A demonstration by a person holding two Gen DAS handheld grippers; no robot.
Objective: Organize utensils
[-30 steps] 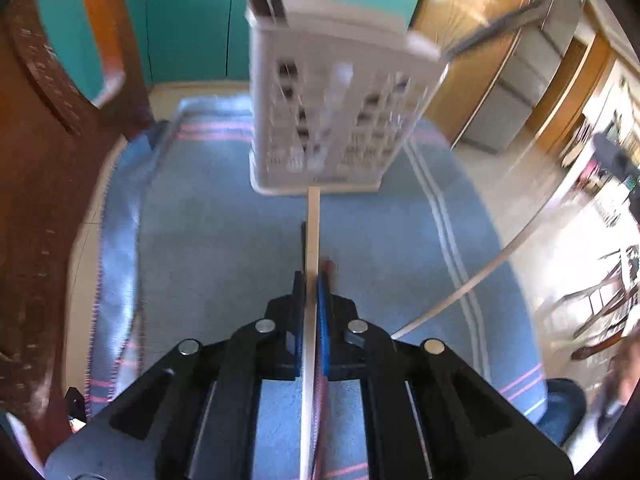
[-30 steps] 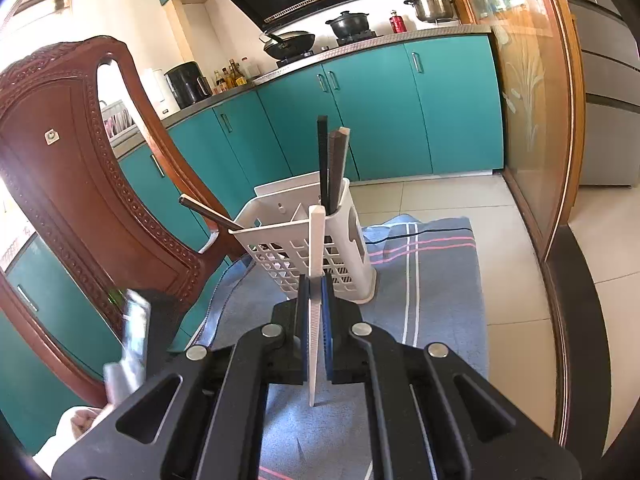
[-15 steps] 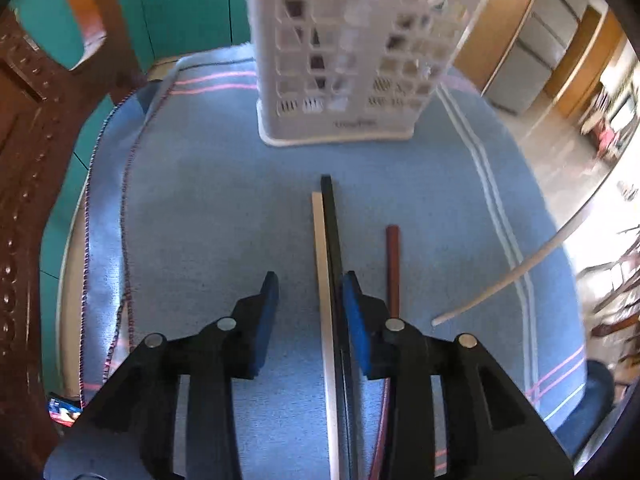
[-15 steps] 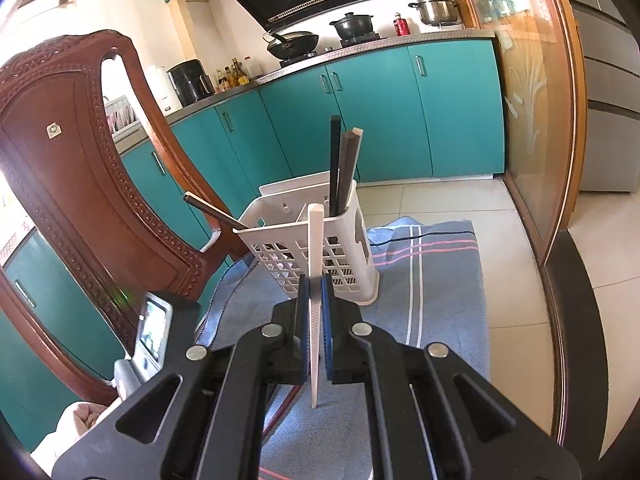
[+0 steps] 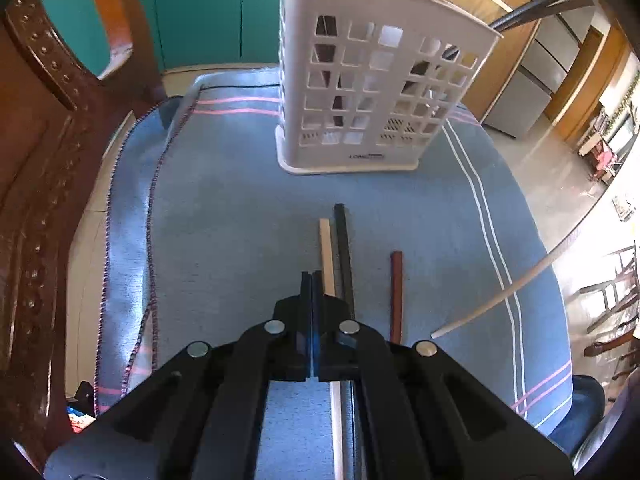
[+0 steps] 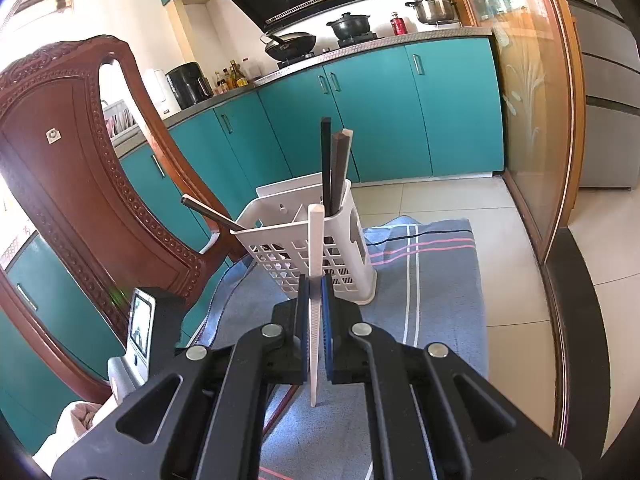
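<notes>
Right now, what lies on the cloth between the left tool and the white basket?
Left wrist view: ends of a pale chopstick and a black chopstick, then bare blue cloth up to the basket.

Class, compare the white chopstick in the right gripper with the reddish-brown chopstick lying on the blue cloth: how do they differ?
The white chopstick is pale and stands upright, clamped in the right gripper. The reddish-brown chopstick is dark and lies flat on the blue cloth, untouched. Both are slim, straight sticks outside the basket.

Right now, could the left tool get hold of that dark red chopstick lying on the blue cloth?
Probably yes. The dark red chopstick lies bare on the cloth, just right of the left tool, nothing covering it. The tool has just closed empty, so it must reopen.
</notes>
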